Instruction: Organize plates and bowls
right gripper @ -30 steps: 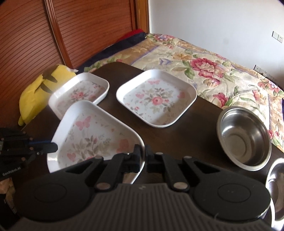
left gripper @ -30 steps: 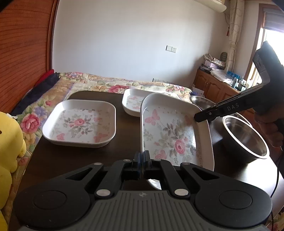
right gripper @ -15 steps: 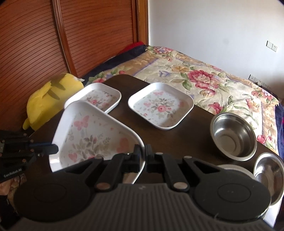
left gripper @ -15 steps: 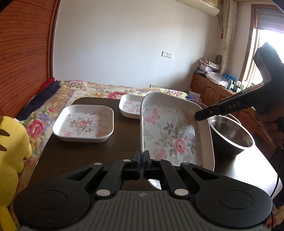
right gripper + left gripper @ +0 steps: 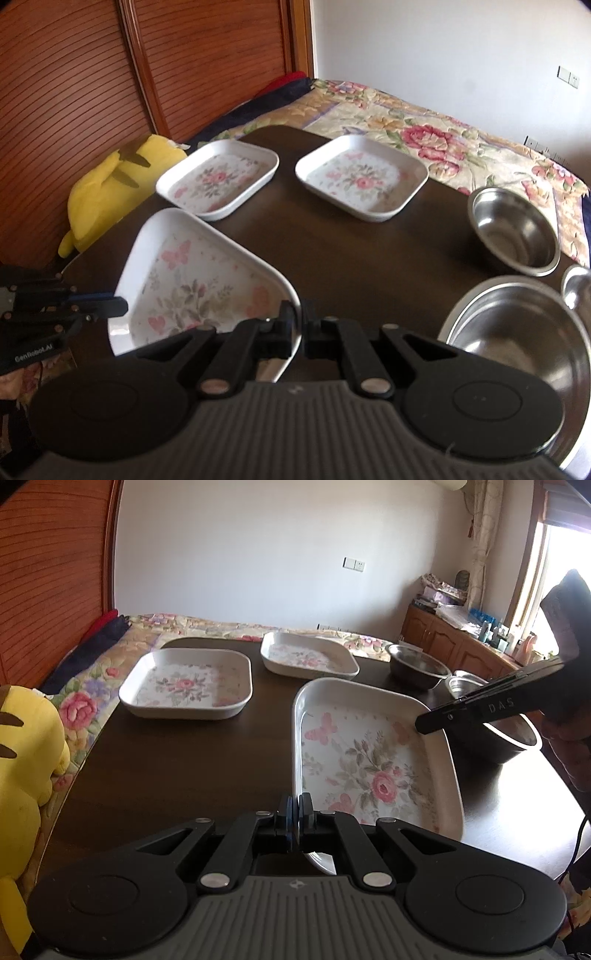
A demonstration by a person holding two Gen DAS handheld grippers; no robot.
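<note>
A white square floral plate [image 5: 373, 760] is held above the dark table by both grippers. My left gripper [image 5: 295, 814] is shut on its near rim. My right gripper [image 5: 300, 325] is shut on the opposite rim of the same plate [image 5: 192, 280] and shows from the side in the left wrist view [image 5: 424, 725]. Two more floral plates [image 5: 188, 681] [image 5: 306, 657] rest on the table's far side, also in the right wrist view [image 5: 218, 177] [image 5: 362, 175]. Three steel bowls [image 5: 515, 229] [image 5: 517, 332] [image 5: 576, 286] stand at the right.
The dark wooden table [image 5: 184, 768] stands against a bed with a floral cover [image 5: 443, 125]. A yellow plush toy [image 5: 22, 760] lies at the table's left edge. A wooden wardrobe [image 5: 147, 66] is behind it.
Both grippers have drawn back and lowered with the plate held between them. The two resting plates now look farther away, and all three steel bowls have come into view.
</note>
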